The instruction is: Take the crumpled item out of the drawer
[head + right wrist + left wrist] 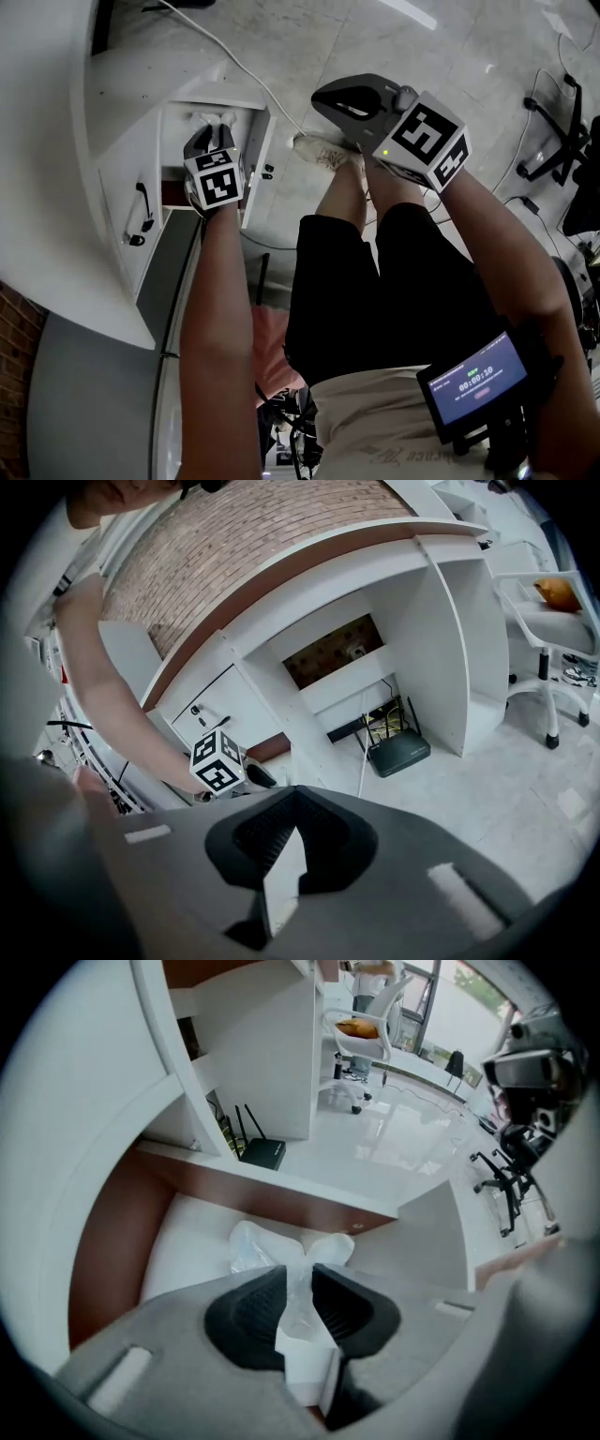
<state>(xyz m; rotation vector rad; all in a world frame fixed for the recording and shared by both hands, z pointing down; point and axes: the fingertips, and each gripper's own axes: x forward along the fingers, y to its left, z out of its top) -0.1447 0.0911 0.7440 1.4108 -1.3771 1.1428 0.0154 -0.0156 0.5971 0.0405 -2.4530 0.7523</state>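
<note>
— Where's the crumpled item (pixel 251 1246)?
— Inside the open drawer (pixel 117 1237), over its white bottom and near the brown wall at the far end. It's a thin, whitish wad that looks like plastic.
— And the left tongs (pixel 298 1277)?
— They point steeply down into the drawer. The jaws are drawn in on the wad's middle, with a pad pressing on each side. Two puffy ends bulge out past the tips.
— Is the wad touching the drawer's bottom?
— I can't tell from either view.
— What about the right tongs (pixel 295 799)?
— The jaws are closed tip to tip with nothing between them. They hang over the pale floor (pixel 450 56) in front of the person's legs, well apart from the drawer. They face the white cabinet (pixel 127 89), where a black router (pixel 398 752) sits on the floor in a low recess
</note>
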